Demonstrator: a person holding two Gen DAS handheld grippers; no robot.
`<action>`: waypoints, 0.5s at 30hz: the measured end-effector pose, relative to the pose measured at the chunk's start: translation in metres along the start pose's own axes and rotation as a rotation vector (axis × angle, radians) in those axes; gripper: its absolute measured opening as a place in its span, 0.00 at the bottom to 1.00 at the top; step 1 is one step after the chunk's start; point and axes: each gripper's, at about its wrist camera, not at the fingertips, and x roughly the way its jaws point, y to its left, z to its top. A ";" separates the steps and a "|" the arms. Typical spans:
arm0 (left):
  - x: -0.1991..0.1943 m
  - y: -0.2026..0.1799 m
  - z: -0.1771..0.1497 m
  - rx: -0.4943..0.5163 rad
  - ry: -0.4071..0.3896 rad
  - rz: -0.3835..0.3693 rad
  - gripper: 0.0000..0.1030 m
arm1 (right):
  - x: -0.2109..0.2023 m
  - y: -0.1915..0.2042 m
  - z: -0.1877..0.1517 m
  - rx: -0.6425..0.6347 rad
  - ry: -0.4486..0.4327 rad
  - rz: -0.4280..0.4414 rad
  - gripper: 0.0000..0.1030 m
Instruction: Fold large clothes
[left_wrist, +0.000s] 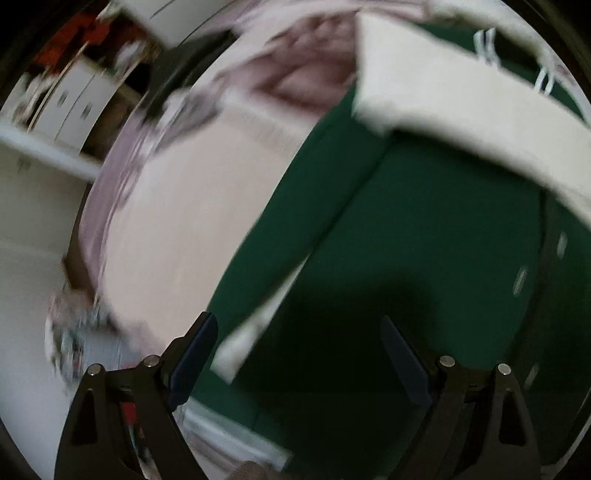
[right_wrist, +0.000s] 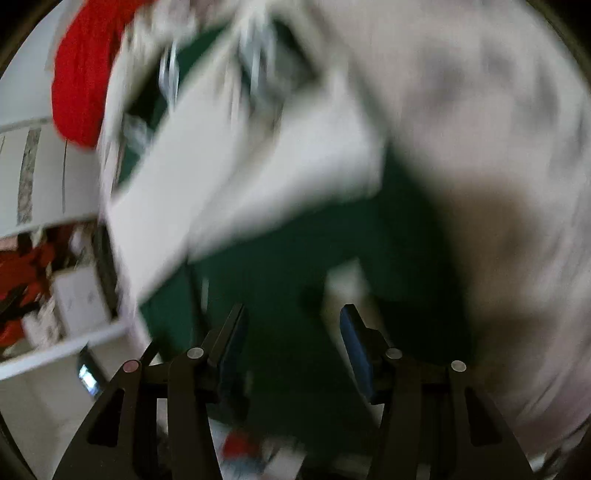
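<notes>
A large dark green garment (left_wrist: 424, 229) with white trim lies spread on a pale pink bed sheet (left_wrist: 177, 229). A wide white band (left_wrist: 461, 107) crosses its far part, and a narrow white strip (left_wrist: 258, 328) lies near my left gripper. My left gripper (left_wrist: 299, 354) is open and empty just above the green cloth. In the right wrist view the same green garment (right_wrist: 295, 266) and its white panel (right_wrist: 240, 170) are blurred by motion. My right gripper (right_wrist: 291, 339) is open and empty over the green cloth.
White drawers and shelves (left_wrist: 70, 103) stand beyond the bed at left. A red cloth (right_wrist: 85, 66) hangs at the upper left in the right wrist view, above a white shelf unit (right_wrist: 48, 177). The pale sheet (right_wrist: 498, 184) fills that view's right side.
</notes>
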 end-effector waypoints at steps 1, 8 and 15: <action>0.001 0.008 -0.013 -0.012 0.009 0.036 0.87 | 0.016 0.002 -0.019 0.005 0.063 0.028 0.52; 0.023 0.051 -0.086 -0.035 -0.017 0.251 0.87 | 0.134 0.072 -0.105 -0.030 0.303 0.288 0.52; 0.025 0.076 -0.117 -0.143 -0.021 0.187 0.87 | 0.219 0.101 -0.112 -0.105 0.298 0.062 0.49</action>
